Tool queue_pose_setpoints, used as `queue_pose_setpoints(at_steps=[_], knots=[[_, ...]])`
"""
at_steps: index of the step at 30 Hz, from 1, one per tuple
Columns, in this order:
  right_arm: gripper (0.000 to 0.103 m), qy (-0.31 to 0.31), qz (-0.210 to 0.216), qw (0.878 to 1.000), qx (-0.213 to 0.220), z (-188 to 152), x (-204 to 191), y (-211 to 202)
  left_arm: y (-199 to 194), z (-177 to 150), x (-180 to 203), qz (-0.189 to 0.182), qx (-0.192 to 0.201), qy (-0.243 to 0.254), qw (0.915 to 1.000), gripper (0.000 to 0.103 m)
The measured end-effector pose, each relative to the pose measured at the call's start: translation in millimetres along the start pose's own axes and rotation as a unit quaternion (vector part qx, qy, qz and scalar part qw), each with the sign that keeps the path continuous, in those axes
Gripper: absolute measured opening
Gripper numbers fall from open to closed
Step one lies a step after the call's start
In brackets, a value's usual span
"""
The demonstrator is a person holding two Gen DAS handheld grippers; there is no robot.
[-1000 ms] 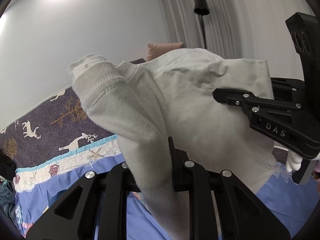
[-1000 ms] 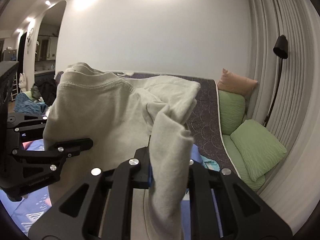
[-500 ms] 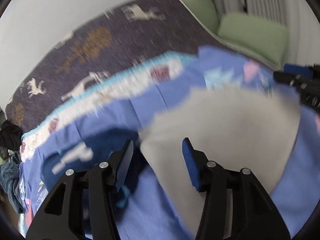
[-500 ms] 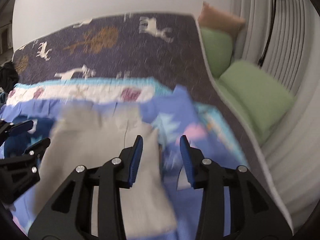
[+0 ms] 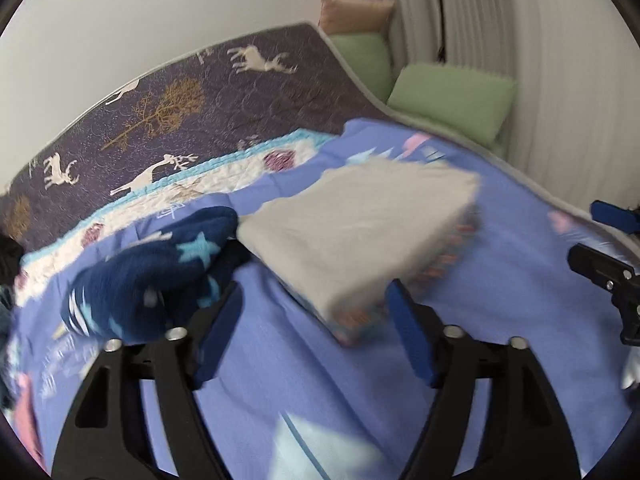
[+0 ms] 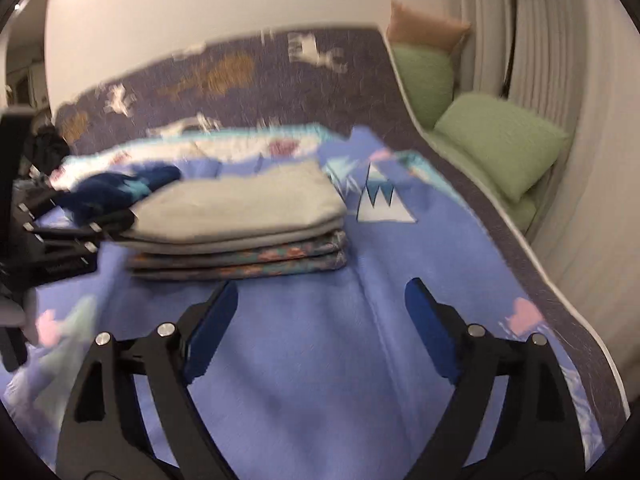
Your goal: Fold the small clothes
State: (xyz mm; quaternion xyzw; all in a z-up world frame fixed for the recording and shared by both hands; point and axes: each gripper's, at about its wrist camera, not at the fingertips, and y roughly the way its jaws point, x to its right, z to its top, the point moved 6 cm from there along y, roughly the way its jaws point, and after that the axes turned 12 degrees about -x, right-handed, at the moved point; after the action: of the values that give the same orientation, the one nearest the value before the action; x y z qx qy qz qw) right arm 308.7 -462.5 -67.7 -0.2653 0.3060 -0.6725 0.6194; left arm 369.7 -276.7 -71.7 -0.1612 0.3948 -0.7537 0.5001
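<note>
Both my left tongs [image 5: 312, 332] and right tongs [image 6: 320, 332] are spreading wider, empty, just beside the folded stack [image 6: 240, 220]; a careless nudge could topple it.

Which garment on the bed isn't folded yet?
The navy star-print garment, crumpled in a heap left of the stack. The grey top and the patterned piece beneath it lie flat and squared.
</note>
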Motion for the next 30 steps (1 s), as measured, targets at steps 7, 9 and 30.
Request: queue_pose_setpoints(at_steps=[7,9,30], knots=[[0.097,0.039,0.008,0.995,0.088,-27,-26,-118,-99,-49,9,-0.039,0.067,-0.059,0.9952,0.102],[0.099,0.036,0.012,0.995,0.092,-32,-33,-139,-123,-59,10,-0.038,0.083,-0.066,0.9936,0.102],[0.101,0.054,0.051,0.994,0.078,-120,-86,-254,-265,-167,25,0.044,0.105,-0.087,0.9897,0.102]])
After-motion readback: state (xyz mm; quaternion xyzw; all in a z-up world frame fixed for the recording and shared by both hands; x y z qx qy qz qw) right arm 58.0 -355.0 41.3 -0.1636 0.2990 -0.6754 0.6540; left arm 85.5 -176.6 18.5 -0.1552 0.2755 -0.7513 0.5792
